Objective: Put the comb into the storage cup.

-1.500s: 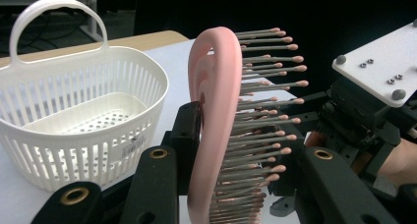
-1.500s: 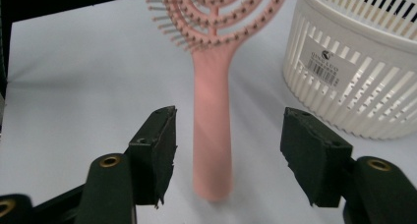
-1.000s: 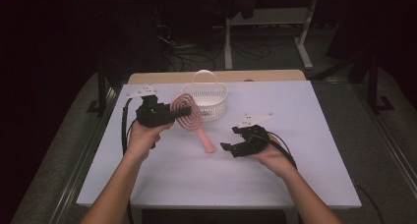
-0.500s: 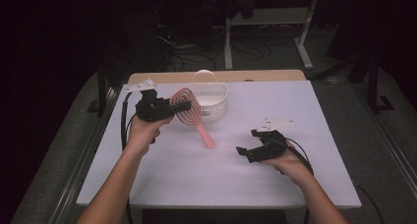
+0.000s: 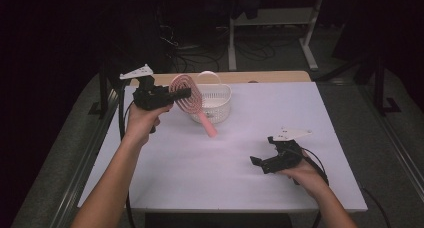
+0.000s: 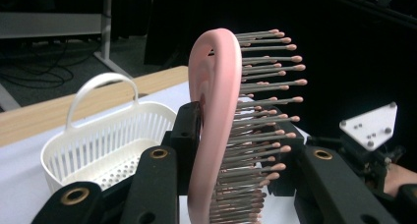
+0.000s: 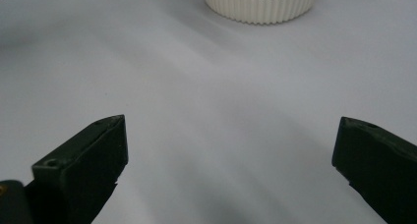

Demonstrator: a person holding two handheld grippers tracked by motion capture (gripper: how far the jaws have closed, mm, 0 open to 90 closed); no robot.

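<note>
High view, from the left: the left tool [image 5: 172,94] is raised above the counter's [image 5: 240,188] far left corner, its jaws clamped on the head of a pink hairbrush [image 5: 187,99], whose handle slants down to the right in front of the basket. In the left gripper view the brush stands on edge between the jaws, bristles pointing right. Just right of it, near the far edge, sits a white slotted basket [image 5: 217,104] with its handle upright; what shows of its inside, a perforated floor, is bare. Well apart, toward the near right, the right tool [image 5: 259,163] hovers low over the bare counter; its jaws have just been opening and stand wide with nothing between them.
</note>
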